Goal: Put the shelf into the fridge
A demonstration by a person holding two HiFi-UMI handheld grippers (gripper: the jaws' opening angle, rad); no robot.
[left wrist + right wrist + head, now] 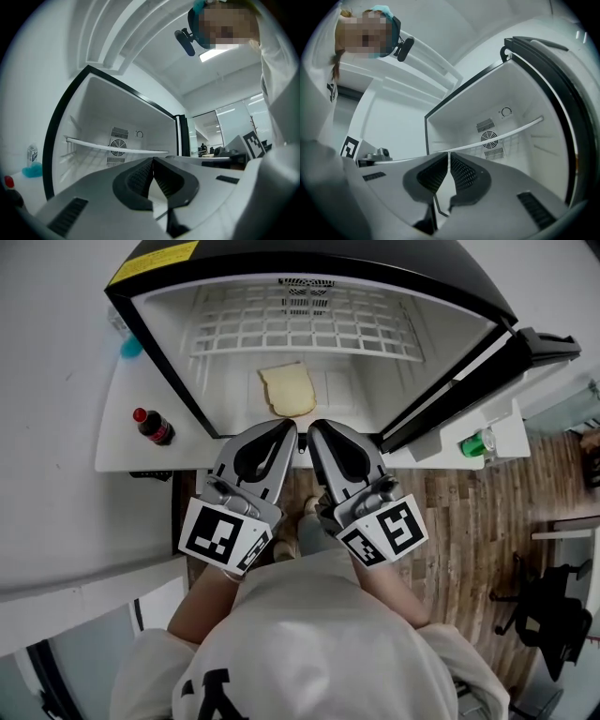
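Note:
The white wire shelf [300,324] lies level inside the open fridge [159,343], towards the back. Its front bar shows in the left gripper view [117,149] and in the right gripper view [501,136]. My left gripper [289,427] and right gripper [317,427] sit side by side at the fridge's front edge, pointing in. Both are shut with nothing between the pads, as seen at the left gripper [153,159] and the right gripper [448,153]. Neither touches the shelf.
A pale yellow slab like a bread slice [289,390] lies on the fridge floor just beyond the fingertips. The door [469,381] stands open at the right with a green bottle [478,442]. A dark red-capped bottle [153,427] and a teal object [131,346] sit left.

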